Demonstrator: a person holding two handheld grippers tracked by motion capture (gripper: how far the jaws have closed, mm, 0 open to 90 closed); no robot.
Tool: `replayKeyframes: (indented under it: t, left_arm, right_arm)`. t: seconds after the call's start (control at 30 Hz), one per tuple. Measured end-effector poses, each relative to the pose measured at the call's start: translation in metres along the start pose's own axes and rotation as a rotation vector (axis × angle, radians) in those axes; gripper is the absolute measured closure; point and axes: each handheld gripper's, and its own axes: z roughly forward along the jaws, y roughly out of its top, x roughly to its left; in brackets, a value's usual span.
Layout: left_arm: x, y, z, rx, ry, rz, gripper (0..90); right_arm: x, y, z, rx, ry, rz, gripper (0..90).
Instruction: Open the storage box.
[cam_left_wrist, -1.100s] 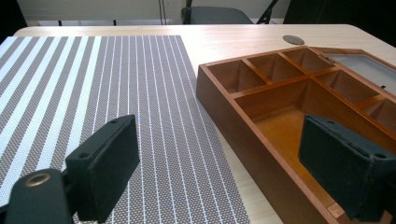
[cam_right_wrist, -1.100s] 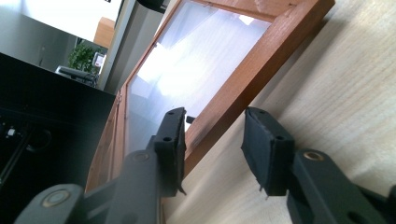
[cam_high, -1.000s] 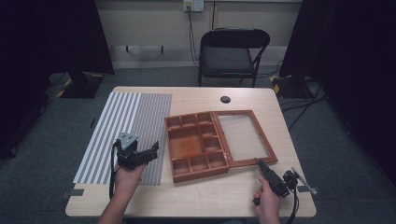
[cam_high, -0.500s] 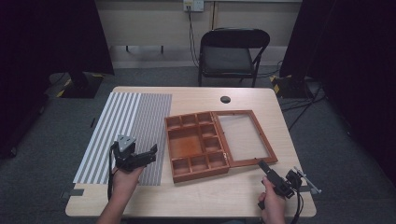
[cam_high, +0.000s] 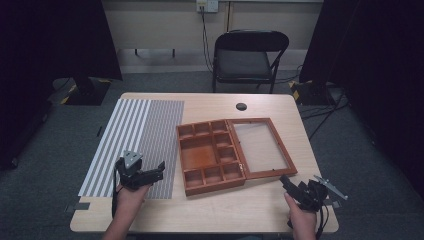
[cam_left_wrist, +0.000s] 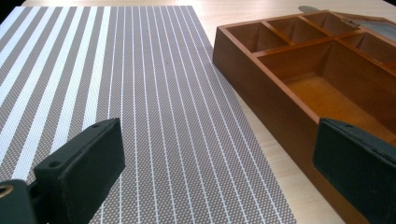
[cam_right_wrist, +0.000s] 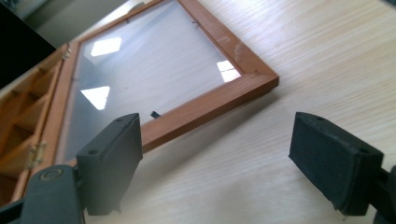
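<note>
A brown wooden compartment box lies open on the table, and its glass lid rests flat to its right. My left gripper hovers over the striped mat just left of the box. Its jaws have just been opening and stand open with nothing between them. The box wall is ahead on the right. My right gripper sits just off the lid's near corner. Its jaws have also just been opening and are open over bare table, with nothing between them.
A grey and white striped mat covers the table's left part. A small black round cap sits near the far edge. A folding chair stands behind the table. The table's front edge runs close below both hands.
My right gripper has drawn back from the lid's near corner toward the front edge and lifted a little, with its jaws spread wider. My left gripper has stayed in place.
</note>
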Motion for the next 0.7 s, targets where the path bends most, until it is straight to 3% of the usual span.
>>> replayKeyframes:
  t: [0.1, 0.37, 0.7]
  left_arm:
    - [0.001, -0.003, -0.001, 0.008, 0.006, 0.011, 0.6]
    - [0.007, -0.009, -0.004, 0.021, 0.014, 0.023, 0.3]
    - [0.016, -0.021, -0.008, 0.061, 0.032, 0.028, 0.5]
  right_arm:
    - [-0.001, 0.000, -0.002, 0.009, -0.008, -0.044, 16.1]
    - [-0.008, 0.000, -0.009, 0.017, -0.024, -0.075, 16.4]
    - [-0.013, -0.002, -0.013, 0.011, -0.063, -0.171, 16.0]
